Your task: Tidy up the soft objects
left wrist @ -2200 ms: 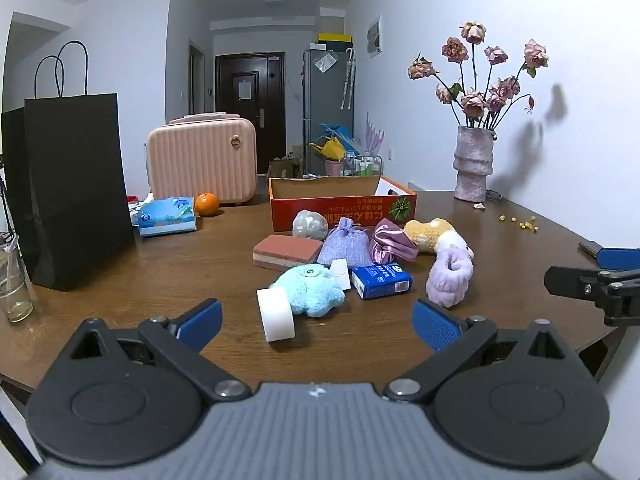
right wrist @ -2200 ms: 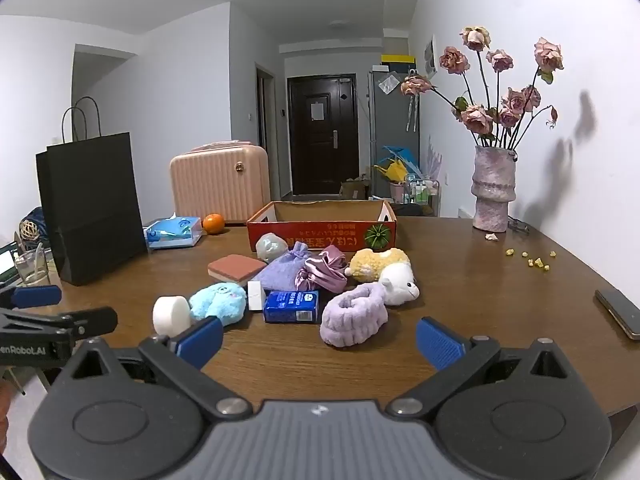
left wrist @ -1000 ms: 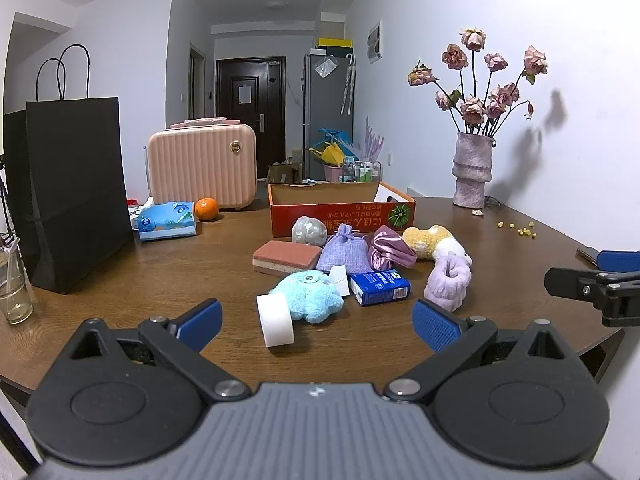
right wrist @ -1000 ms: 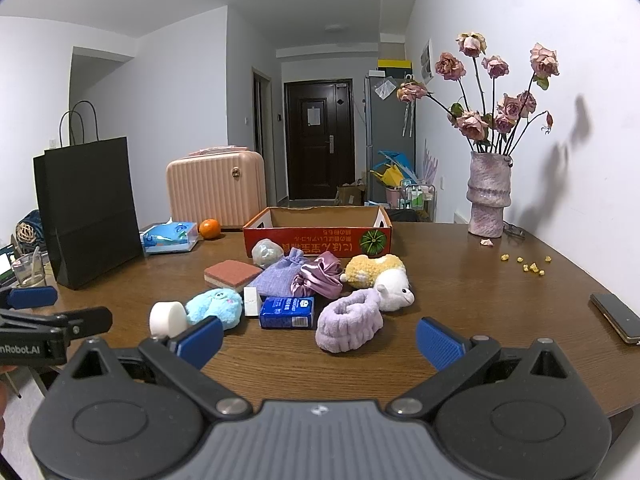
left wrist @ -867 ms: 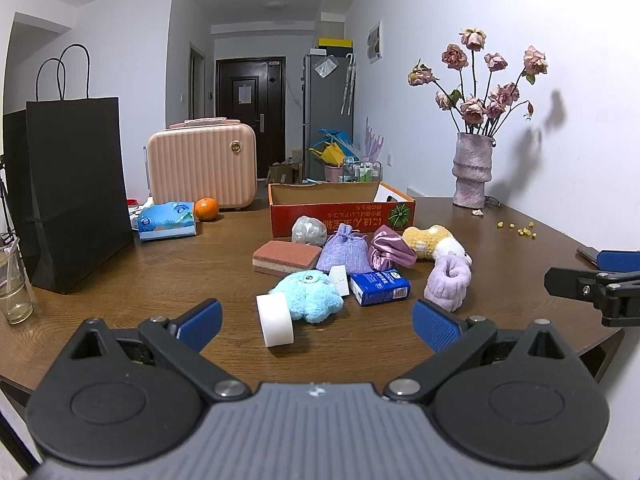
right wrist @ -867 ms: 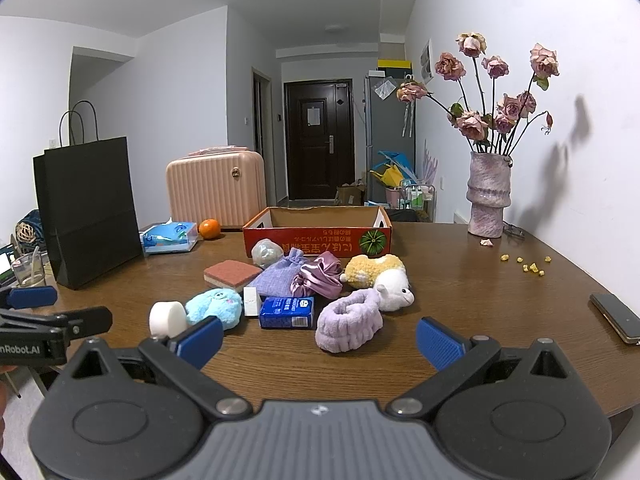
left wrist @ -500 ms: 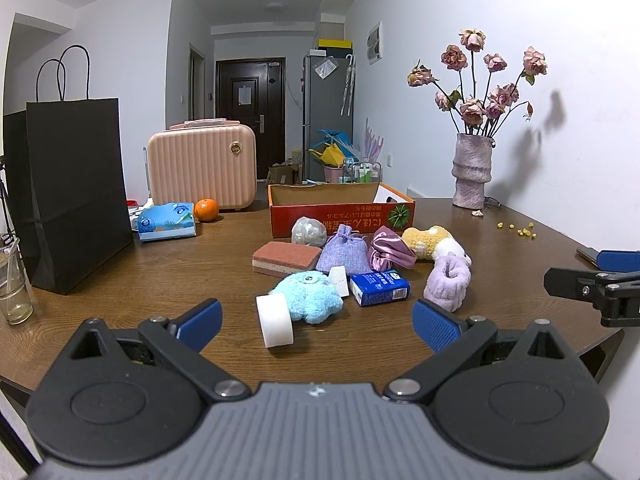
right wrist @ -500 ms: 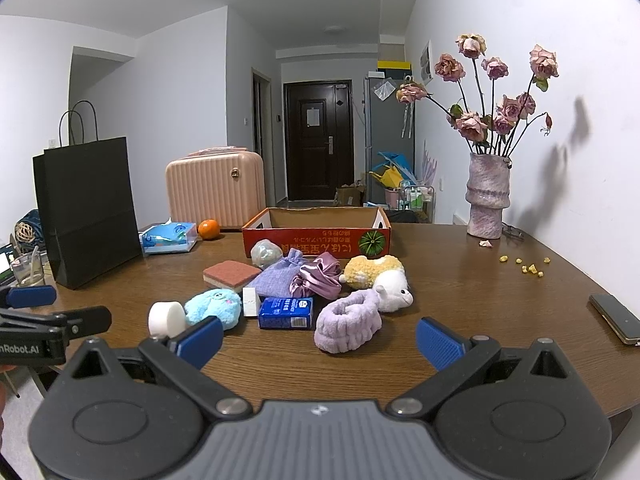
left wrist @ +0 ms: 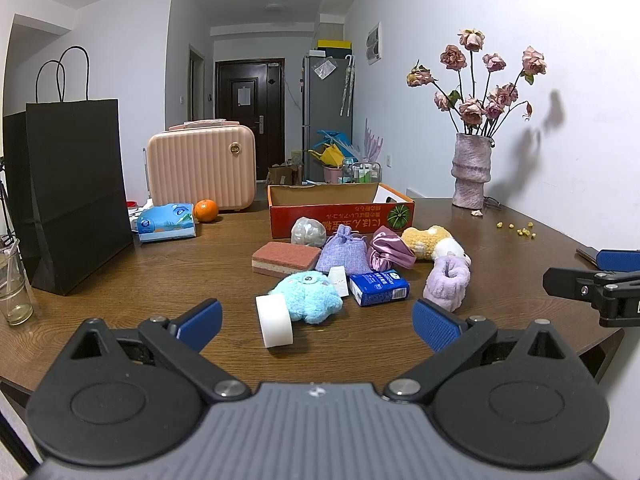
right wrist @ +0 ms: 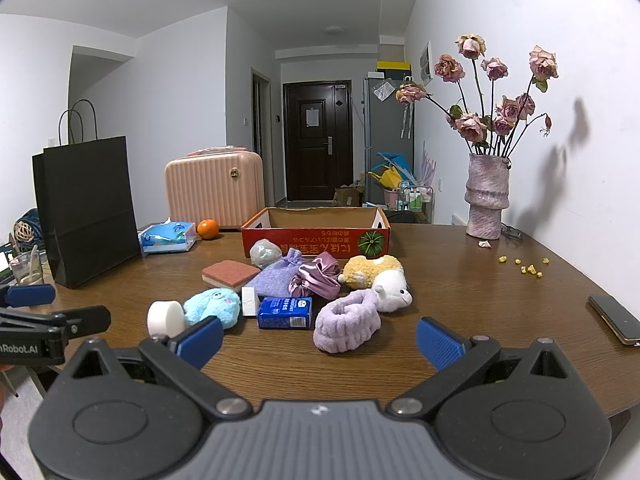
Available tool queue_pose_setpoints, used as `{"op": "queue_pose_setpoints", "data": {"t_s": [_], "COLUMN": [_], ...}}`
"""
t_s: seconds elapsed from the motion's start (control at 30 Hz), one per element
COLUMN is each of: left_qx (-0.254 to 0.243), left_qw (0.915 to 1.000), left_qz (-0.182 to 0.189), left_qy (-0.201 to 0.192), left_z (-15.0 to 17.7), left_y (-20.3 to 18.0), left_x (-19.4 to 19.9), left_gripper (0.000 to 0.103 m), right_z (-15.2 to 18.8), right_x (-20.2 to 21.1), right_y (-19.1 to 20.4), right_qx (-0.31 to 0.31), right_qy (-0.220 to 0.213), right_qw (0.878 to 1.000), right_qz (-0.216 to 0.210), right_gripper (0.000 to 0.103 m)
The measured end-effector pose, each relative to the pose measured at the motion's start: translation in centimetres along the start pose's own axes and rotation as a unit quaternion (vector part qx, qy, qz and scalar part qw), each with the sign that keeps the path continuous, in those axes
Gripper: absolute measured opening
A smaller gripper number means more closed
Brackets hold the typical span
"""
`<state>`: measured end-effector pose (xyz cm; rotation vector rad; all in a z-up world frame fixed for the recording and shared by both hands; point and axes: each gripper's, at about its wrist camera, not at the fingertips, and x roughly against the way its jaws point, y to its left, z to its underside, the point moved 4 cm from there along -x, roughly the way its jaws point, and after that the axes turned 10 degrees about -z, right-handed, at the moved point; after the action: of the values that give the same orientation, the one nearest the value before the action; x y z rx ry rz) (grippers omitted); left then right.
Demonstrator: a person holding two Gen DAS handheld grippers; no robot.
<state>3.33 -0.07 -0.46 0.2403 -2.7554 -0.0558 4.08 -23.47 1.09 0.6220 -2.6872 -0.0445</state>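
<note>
A cluster of soft items lies mid-table in front of an open red cardboard box (left wrist: pixel 340 216) (right wrist: pixel 316 236): a blue plush (left wrist: pixel 306 296) (right wrist: pixel 212 308), lilac fuzzy band (left wrist: pixel 446 282) (right wrist: pixel 346 320), purple pouch (left wrist: pixel 344 250), pink satin scrunchie (left wrist: pixel 388 248), yellow-white plush (right wrist: pixel 376 274), pink sponge (left wrist: pixel 284 258), and a white roll (left wrist: pixel 274 320). My left gripper (left wrist: pixel 316 320) is open and empty, held back from the pile. My right gripper (right wrist: pixel 320 338) is also open and empty near the front table edge. Each gripper shows at the other view's side.
A black paper bag (left wrist: pixel 68 192), a glass (left wrist: pixel 12 284), tissue pack (left wrist: pixel 166 228), orange (left wrist: pixel 206 210) and pink suitcase (left wrist: pixel 202 168) stand at the left and back. A vase of dried roses (left wrist: pixel 472 172) sits far right; a phone (right wrist: pixel 614 318) lies near the right edge. A blue carton (left wrist: pixel 378 286) lies in the pile.
Both views have drawn back very slightly from the pile; nothing on the table has moved and both grippers stay open.
</note>
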Motion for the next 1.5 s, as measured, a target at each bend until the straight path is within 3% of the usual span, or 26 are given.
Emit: {"op": "queue_pose_setpoints", "data": {"t_s": [1.5], "left_qx": [0.002], "left_qw": [1.0000], "left_qz": [-0.002], "left_qy": [0.002], "left_z": [-0.2], "left_y": [0.2], "left_x": [-0.2], "left_gripper": [0.103], "right_z": [-0.1], "right_x": [-1.6], "right_y": [-1.0], "right_qx": [0.001], "right_qy": [0.005], "right_qw": [1.000], "right_qz": [0.002], "right_gripper": [0.103]}}
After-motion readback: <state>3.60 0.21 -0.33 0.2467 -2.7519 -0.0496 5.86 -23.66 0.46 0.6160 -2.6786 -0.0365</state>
